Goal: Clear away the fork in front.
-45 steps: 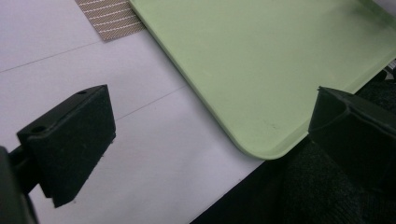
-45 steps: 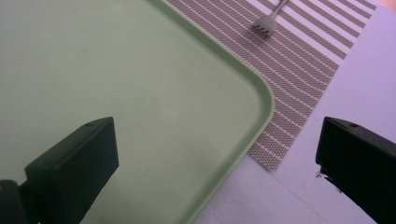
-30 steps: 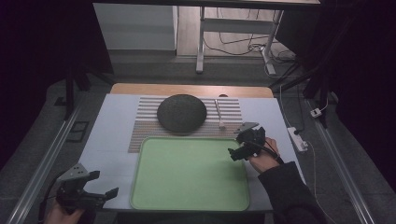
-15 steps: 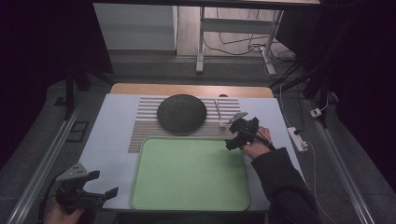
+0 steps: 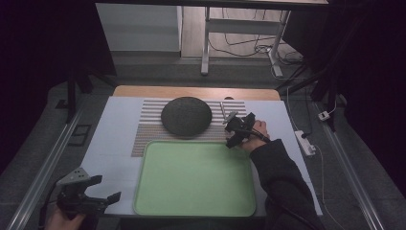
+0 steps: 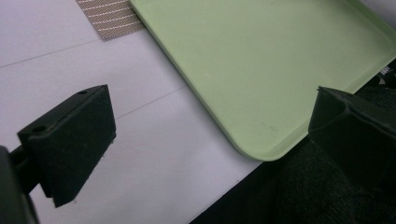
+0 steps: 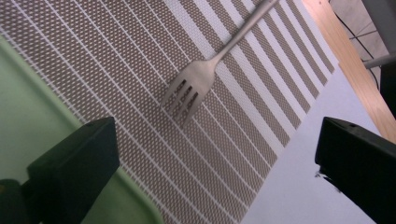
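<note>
A dark round plate rests upside down on a brown striped placemat. A metal fork lies on the mat's right part, seen close with tines toward me as the fork. In front of the mat lies an empty green tray. My right gripper hovers open over the mat's right end, just short of the fork's tines, as the right gripper view shows. My left gripper is open, low at the tray's near left corner; the left gripper view has nothing between its jaws.
The white table cover reaches a wooden edge at the back. A power strip lies on the floor to the right. A metal rail runs along the table's left side.
My right gripper has moved away from me and to the left, from beside the tray's far right corner to over the placemat near the fork. The left gripper has stayed put.
</note>
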Motion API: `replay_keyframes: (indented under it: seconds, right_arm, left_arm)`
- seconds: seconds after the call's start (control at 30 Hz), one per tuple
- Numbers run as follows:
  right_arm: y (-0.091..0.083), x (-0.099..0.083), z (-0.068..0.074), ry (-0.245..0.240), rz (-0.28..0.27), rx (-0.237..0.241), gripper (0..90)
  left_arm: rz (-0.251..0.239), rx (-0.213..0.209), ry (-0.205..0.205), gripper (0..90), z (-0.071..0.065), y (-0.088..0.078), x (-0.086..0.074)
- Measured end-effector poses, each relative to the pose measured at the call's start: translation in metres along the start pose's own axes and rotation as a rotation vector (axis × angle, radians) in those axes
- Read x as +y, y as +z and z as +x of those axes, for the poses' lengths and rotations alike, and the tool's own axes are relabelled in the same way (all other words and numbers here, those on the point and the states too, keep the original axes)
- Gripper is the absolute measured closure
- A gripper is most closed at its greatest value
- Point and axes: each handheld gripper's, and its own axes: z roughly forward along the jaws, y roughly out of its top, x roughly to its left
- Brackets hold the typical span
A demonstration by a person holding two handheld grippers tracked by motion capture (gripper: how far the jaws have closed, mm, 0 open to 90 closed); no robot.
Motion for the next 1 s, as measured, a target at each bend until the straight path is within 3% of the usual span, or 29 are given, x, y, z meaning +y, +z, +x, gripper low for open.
replay_keyframes:
  seconds: [0.1,0.27,0.37,0.47,0.5,0.53,0.57,0.6,0.67,0.7,0.8,0.97,1.0]
  right_arm:
    - [0.006,0.004,0.002,-0.031,0.027,-0.003,13.4]
    - [0.012,0.007,0.009,-0.133,0.053,-0.012,34.5]
    - [0.013,0.009,0.012,-0.175,0.055,-0.008,45.7]
    - [0.015,0.010,0.016,-0.251,0.053,0.004,60.2]
    - [0.015,0.010,0.016,-0.251,0.053,0.004,60.2]
    - [0.015,0.010,0.020,-0.307,0.053,-0.024,66.7]
    - [0.016,0.010,0.023,-0.313,0.048,-0.030,69.5]
    - [0.017,0.010,0.023,-0.331,0.045,-0.007,72.7]
    - [0.017,0.010,0.025,-0.352,0.045,-0.026,75.7]
    - [0.017,0.011,0.027,-0.399,0.053,-0.050,80.8]
    - [0.017,0.010,0.031,-0.461,0.039,-0.109,88.1]
    - [0.014,0.008,0.030,-0.438,0.032,-0.115,89.6]
    - [0.010,0.008,0.027,-0.426,0.018,-0.135,89.8]
  left_arm:
    - [-0.001,-0.002,-0.005,1.1,0.000,0.000,0.000]
    - [-0.002,-0.002,-0.004,1.2,0.001,0.000,0.000]
    - [-0.002,-0.003,-0.005,1.3,0.001,0.000,0.000]
    - [0.001,-0.005,-0.005,1.6,0.001,0.000,0.000]
    - [0.001,-0.005,-0.004,1.6,0.000,0.000,0.000]
    - [0.001,-0.004,-0.003,1.7,0.000,0.000,0.000]
    - [0.000,-0.004,-0.004,1.7,0.000,0.000,0.000]
    - [0.000,-0.004,-0.004,1.7,0.000,0.000,0.000]
    - [-0.001,-0.002,-0.003,1.7,0.000,0.000,0.000]
    - [0.000,-0.001,-0.001,1.7,0.000,0.000,0.000]
    - [-0.001,0.000,0.000,1.7,0.000,0.000,0.000]
    - [-0.008,-0.005,-0.014,1.7,0.001,-0.001,0.000]
    - [-0.010,-0.006,-0.017,1.5,0.002,-0.001,0.000]
